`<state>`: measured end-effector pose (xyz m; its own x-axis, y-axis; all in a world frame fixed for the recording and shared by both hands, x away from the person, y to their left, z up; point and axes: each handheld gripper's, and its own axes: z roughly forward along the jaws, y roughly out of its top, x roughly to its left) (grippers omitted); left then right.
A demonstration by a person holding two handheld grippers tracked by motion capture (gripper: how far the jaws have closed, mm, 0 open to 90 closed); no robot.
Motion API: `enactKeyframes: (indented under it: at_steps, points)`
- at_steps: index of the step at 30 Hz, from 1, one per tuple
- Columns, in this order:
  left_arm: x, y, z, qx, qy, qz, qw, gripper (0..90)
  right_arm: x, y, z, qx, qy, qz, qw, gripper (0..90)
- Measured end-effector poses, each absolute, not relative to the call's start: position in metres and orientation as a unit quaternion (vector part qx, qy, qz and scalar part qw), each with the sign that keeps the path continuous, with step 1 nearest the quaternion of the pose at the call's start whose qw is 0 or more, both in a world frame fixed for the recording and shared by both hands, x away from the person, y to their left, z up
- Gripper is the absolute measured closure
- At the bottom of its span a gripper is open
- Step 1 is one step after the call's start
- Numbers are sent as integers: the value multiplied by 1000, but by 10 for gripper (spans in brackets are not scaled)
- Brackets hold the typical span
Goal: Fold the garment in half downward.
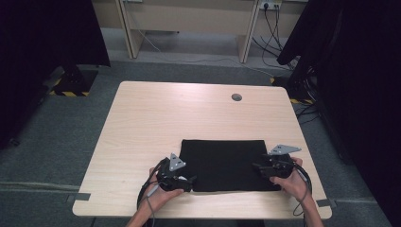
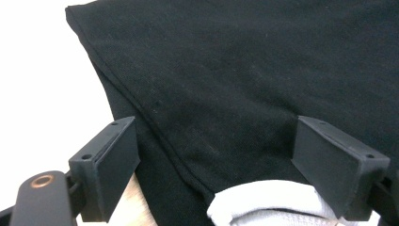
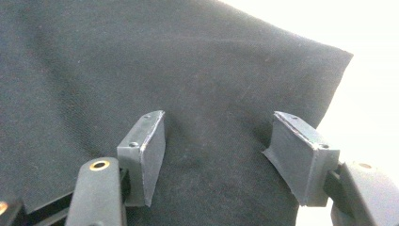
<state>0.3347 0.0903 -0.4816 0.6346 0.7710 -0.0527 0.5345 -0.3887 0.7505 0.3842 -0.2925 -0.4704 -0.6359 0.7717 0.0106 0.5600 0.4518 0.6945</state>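
Right now the flat black rectangular cloth (image 1: pixel 227 164) lies on the light wooden table (image 1: pixel 142 123), long axis left-right. Left gripper (image 1: pixel 189 182) sits at its near-left corner, right gripper (image 1: pixel 259 169) at its right edge; both have jaws apart, straddling cloth, not pinching.

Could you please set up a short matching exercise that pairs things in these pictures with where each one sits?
Things:
1. flat black rectangular cloth
2. left gripper
3. right gripper
4. small round grey grommet

Places:
A. far side of the light wooden table
B. cloth's left edge
C. near half of the table
D. cloth's right edge

Pairs: 1-C, 2-B, 3-D, 4-A
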Motion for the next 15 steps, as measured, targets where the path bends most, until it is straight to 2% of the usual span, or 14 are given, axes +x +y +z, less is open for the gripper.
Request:
enactKeyframes:
  at_steps: [15]
  points:
    - [339,76,-482,822,388,147,390,140,380,-310,-471,410,829,344,162,375]
